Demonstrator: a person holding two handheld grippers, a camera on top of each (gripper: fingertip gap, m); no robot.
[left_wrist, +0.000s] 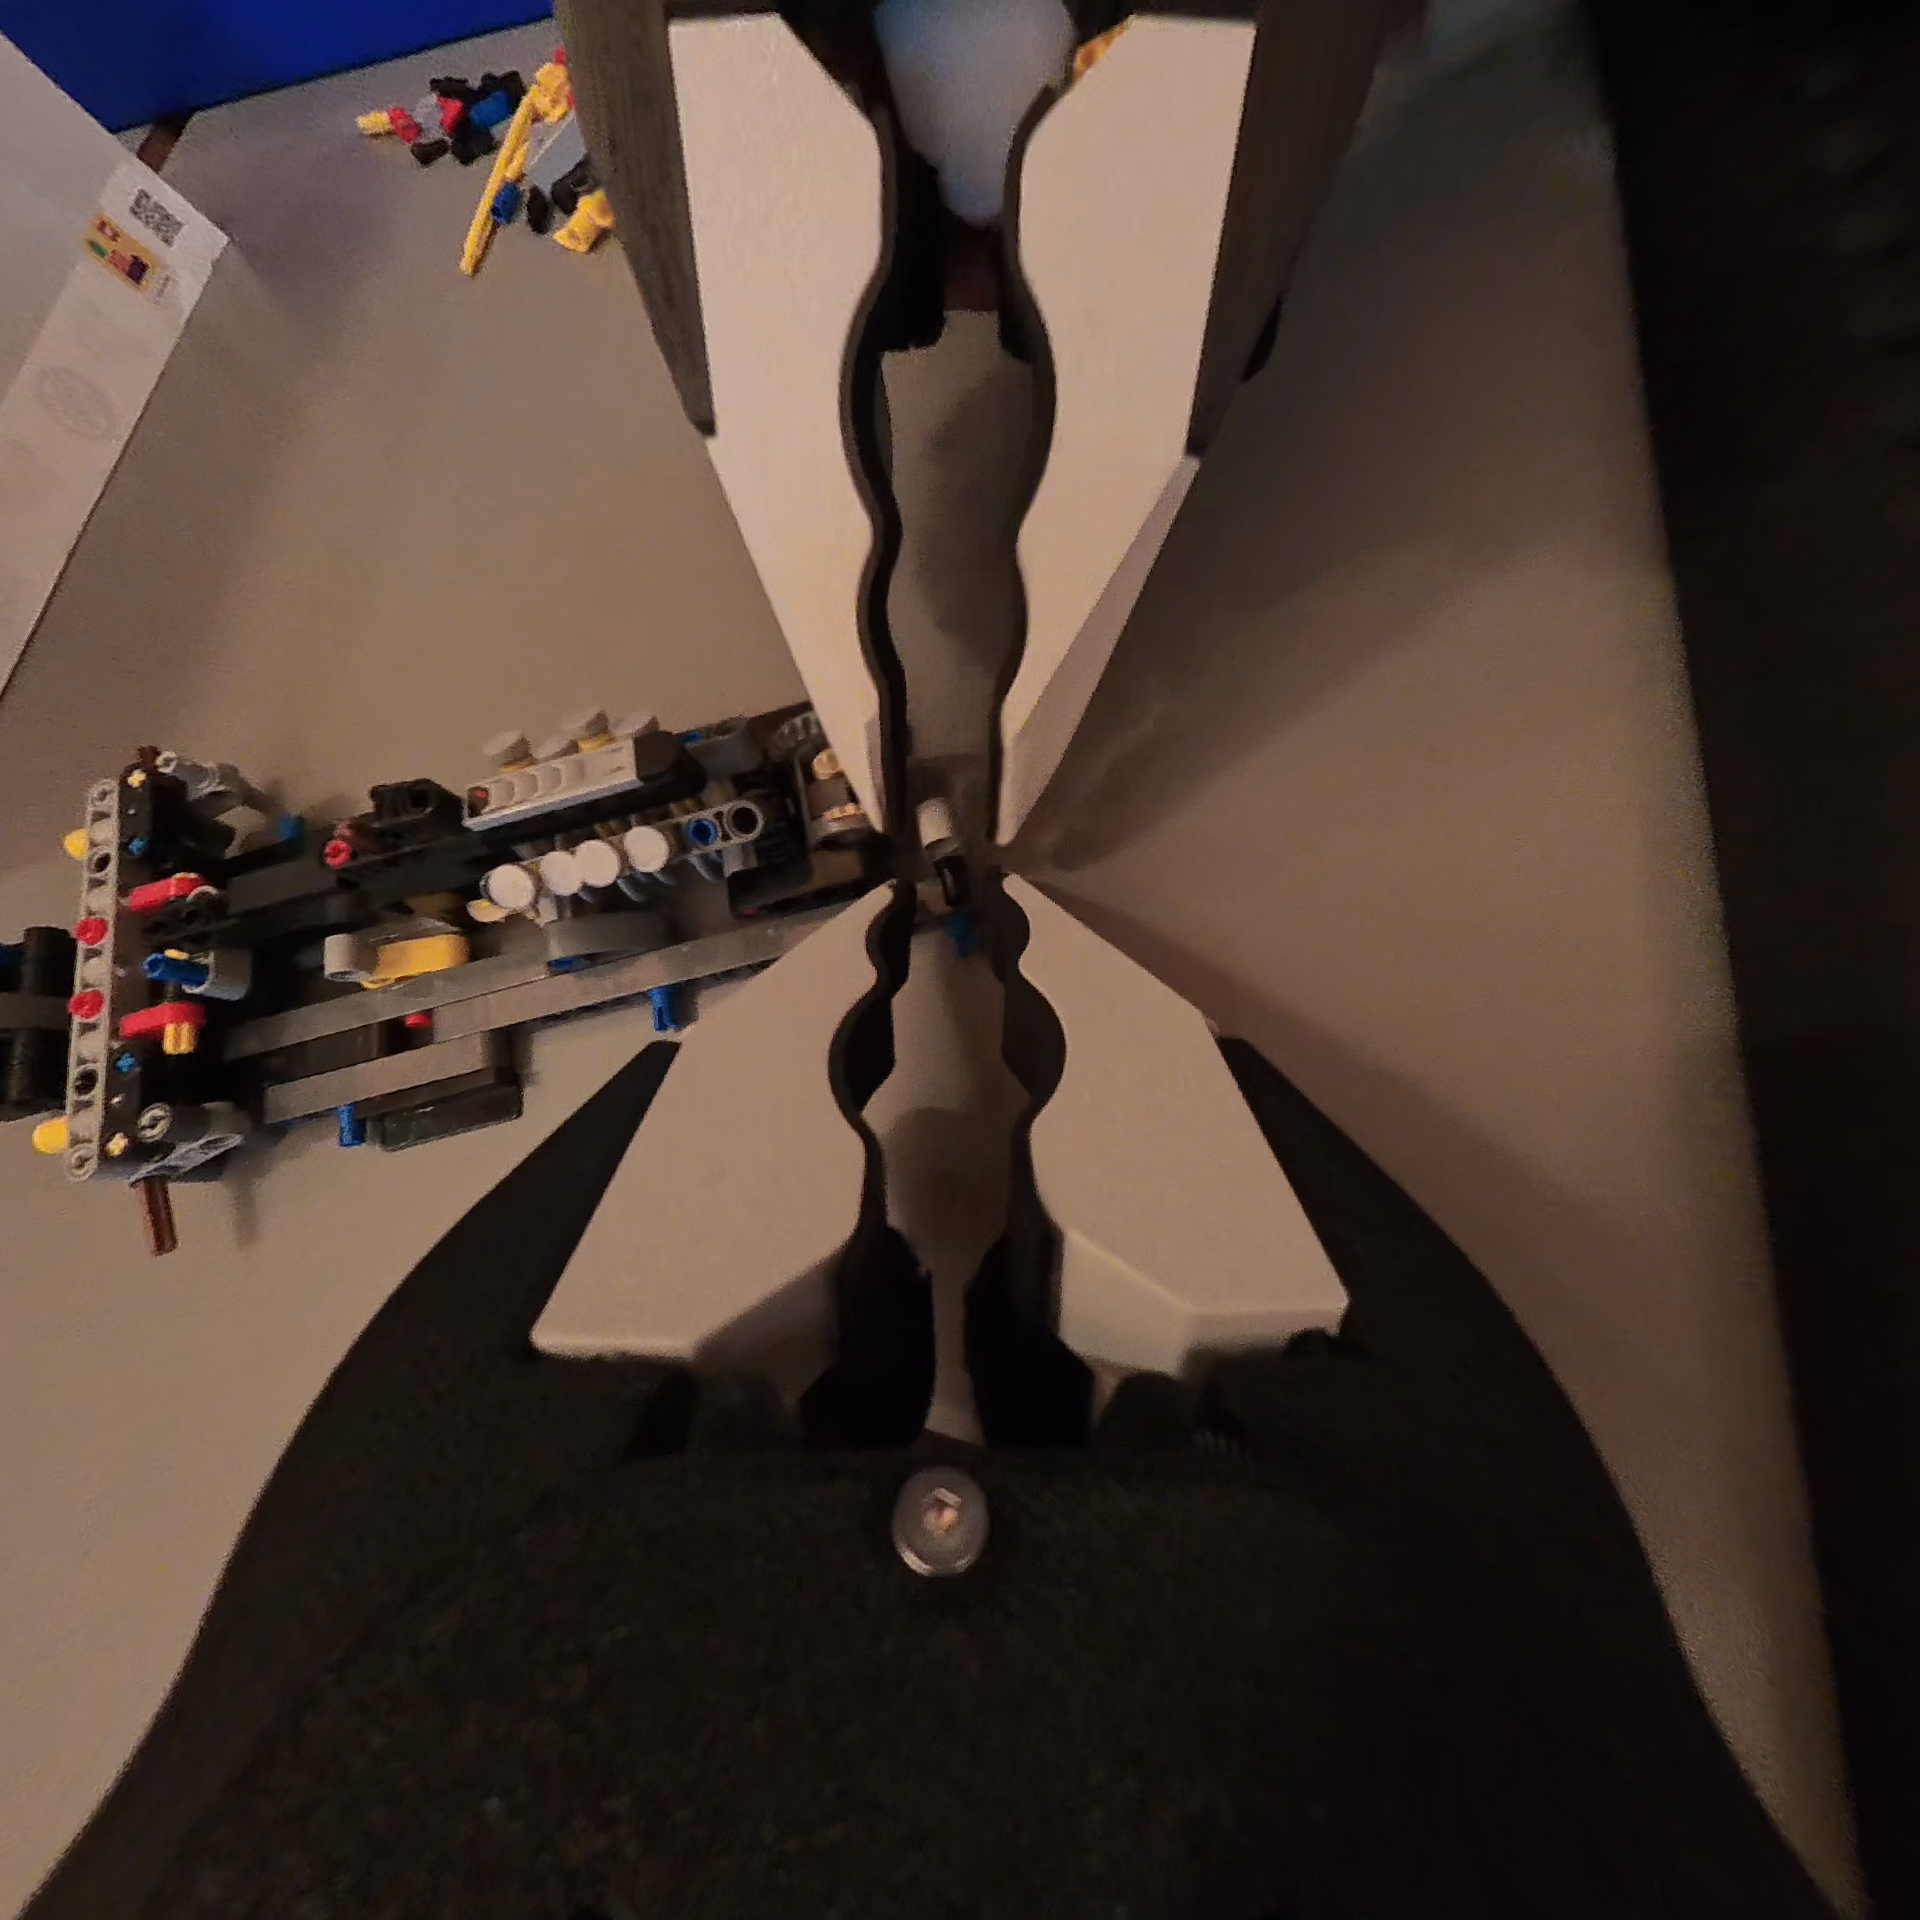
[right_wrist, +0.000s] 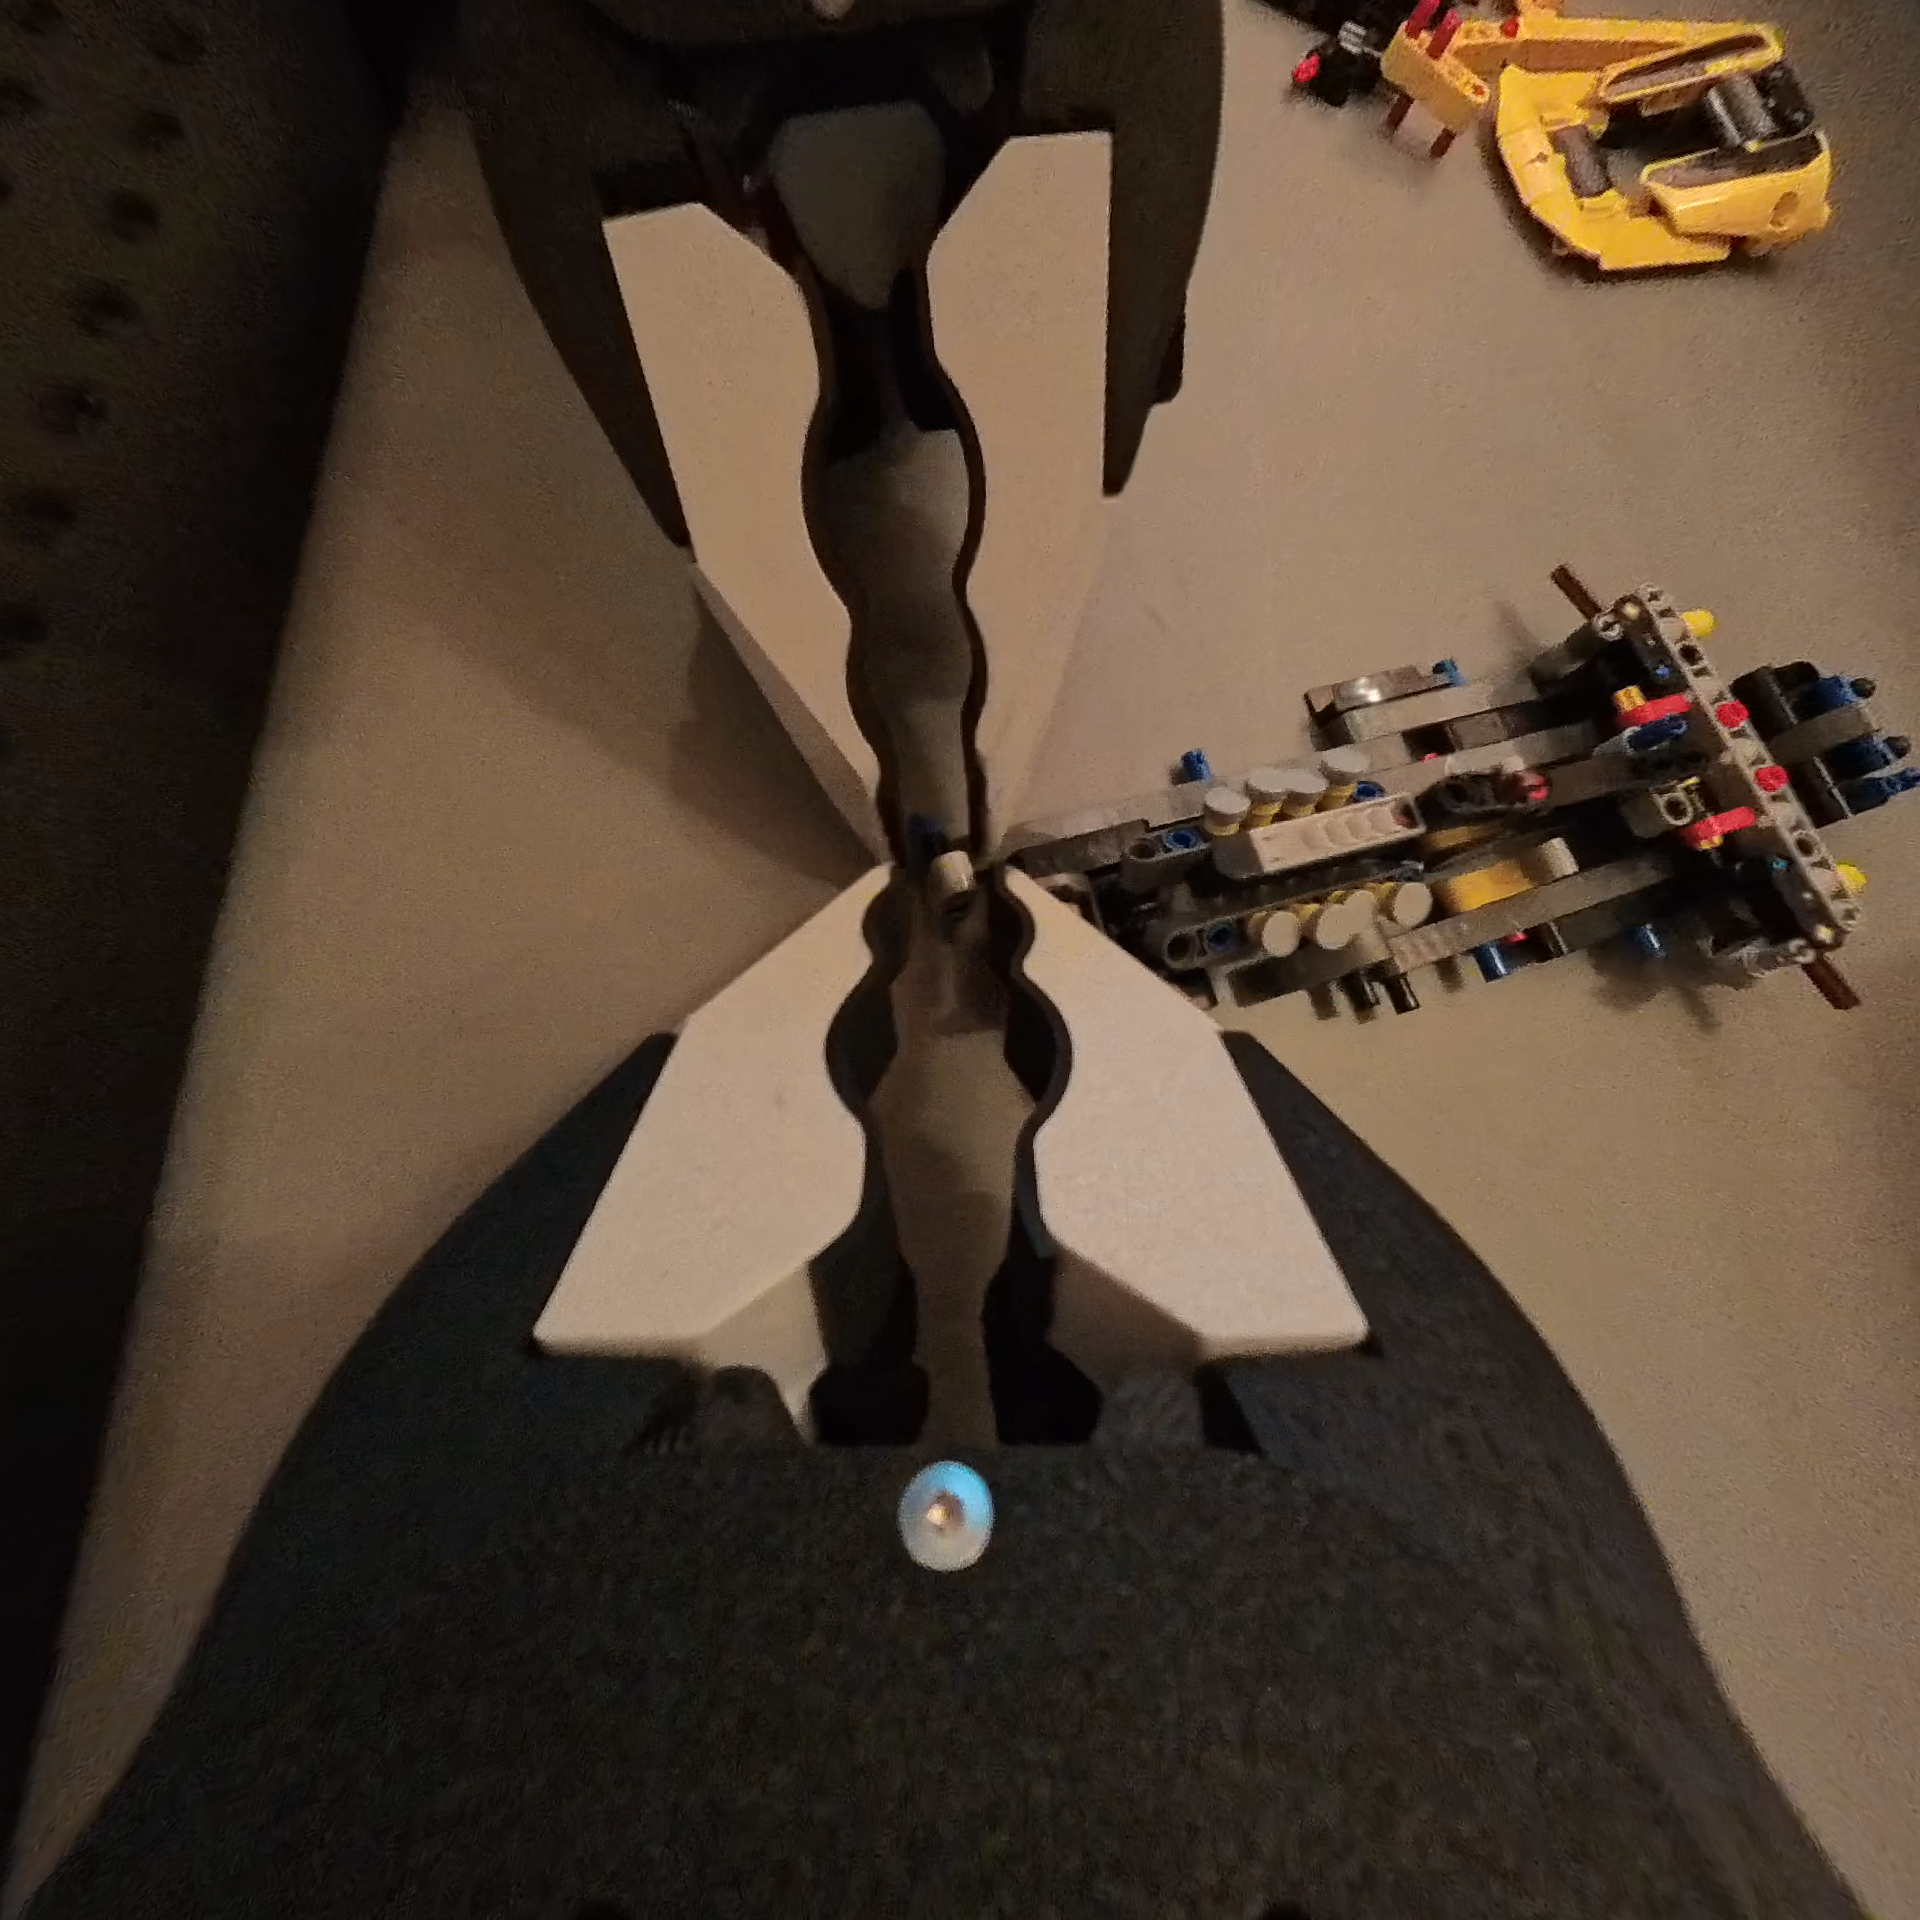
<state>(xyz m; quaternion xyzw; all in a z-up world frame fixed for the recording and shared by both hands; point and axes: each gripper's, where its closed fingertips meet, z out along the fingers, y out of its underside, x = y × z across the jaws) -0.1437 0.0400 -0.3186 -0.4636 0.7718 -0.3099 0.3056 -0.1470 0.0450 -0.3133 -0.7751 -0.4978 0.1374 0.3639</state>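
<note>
My left gripper and my right gripper meet tip to tip above the table. Between the tips sits a small pin piece, white-grey at one end, black and blue at the other. The left jaws are closed on its black and blue end. The right jaws are closed on its pale end. In the left wrist view the right gripper comes in from the top. In the right wrist view the left gripper comes in from the top. A long brick-built chassis lies on the table beside the tips, its near end touching or just behind them.
The chassis lies to the right in the right wrist view. A yellow brick-built car body lies at the far right. A pile of loose small parts and a white printed sheet lie far left. A dark perforated panel borders the table.
</note>
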